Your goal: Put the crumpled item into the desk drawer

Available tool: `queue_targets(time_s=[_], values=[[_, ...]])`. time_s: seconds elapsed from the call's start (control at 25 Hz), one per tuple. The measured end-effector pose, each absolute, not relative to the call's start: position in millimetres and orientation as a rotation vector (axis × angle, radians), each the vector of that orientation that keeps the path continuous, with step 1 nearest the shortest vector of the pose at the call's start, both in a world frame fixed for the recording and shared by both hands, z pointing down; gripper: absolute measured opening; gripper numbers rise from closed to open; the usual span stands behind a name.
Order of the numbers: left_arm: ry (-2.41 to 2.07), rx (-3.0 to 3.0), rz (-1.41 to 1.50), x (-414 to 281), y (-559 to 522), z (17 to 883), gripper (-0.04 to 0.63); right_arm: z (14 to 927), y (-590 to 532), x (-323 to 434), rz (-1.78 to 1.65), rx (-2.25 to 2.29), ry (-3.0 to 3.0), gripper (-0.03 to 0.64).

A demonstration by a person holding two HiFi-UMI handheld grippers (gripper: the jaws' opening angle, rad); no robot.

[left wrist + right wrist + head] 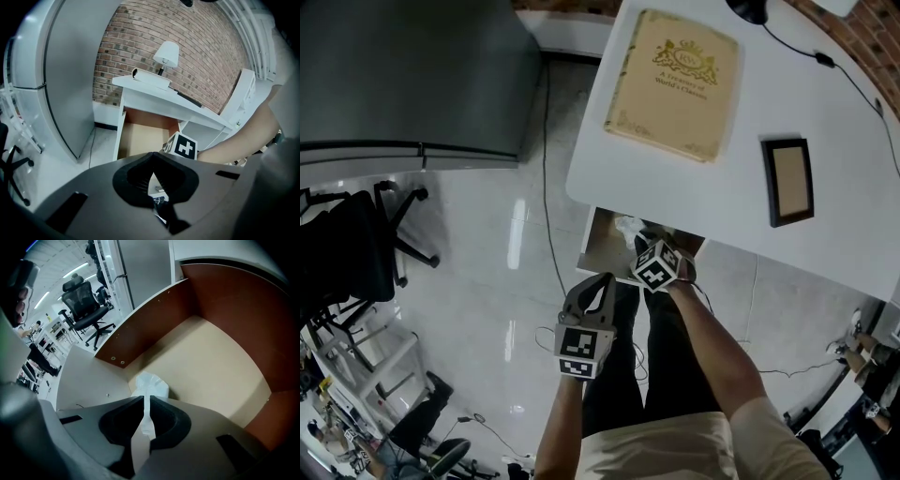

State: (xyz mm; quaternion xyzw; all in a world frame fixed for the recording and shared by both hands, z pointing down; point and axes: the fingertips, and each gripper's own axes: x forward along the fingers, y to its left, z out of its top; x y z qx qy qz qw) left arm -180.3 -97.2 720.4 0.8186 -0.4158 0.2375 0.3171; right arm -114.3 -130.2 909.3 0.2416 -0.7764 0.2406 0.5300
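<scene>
The crumpled item, a wad of white paper (151, 384), sits low in the near left corner of the open desk drawer (206, 362). My right gripper (146, 401) is shut on it, and a strip of the paper shows in the narrow slit between the jaws. In the head view the right gripper (642, 246) reaches into the drawer (602, 251) under the white desk (703, 187), with the paper (628, 225) just ahead of it. My left gripper (598, 283) hangs shut and empty in front of the drawer, above the floor. Its jaws meet at the tips in the left gripper view (151, 157).
On the desk lie a tan book (673, 84) and a dark picture frame (787, 181); a white lamp (166, 52) stands at the back. A grey cabinet (412, 75) and a black office chair (356, 248) stand to the left. A cable (548, 187) runs over the floor.
</scene>
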Motion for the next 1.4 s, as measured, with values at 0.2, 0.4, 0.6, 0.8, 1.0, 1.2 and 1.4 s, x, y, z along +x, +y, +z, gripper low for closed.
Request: queue_targets(time_s=[0.2,0.4,0.6,0.8,1.0,1.2,1.4], values=[[-1.089,2.162,0.626,-175,-96,719,0.015,898,-129,-112,0.619,0.606,-1.876,0.061],[-1.093,2.161,0.625,-170,-95,713,0.015,881,-119,-106,0.632,0.618,-1.891,0.061],[-1.08,2.162,0.65,-168,-89,707,0.015,850,-110,-96,0.646,0.649,-1.91,0.061],[-1.103,2.149,0.654,-172,-83,687,0.015,802,-100,-86,0.658,0.699,-1.95,0.061],[-1.133,2.137,0.641,-177,-82,666,0.015,755,-92,-78,0.669,0.761,-1.977,0.061],[-1.173,2.147,0.586,-173,-88,633,0.015,708,-89,-75,0.687,0.818,-2.015,0.061],[-1.202,2.159,0.566,-170,-84,604,0.015,667,-79,-78,0.731,0.867,-2.06,0.061]])
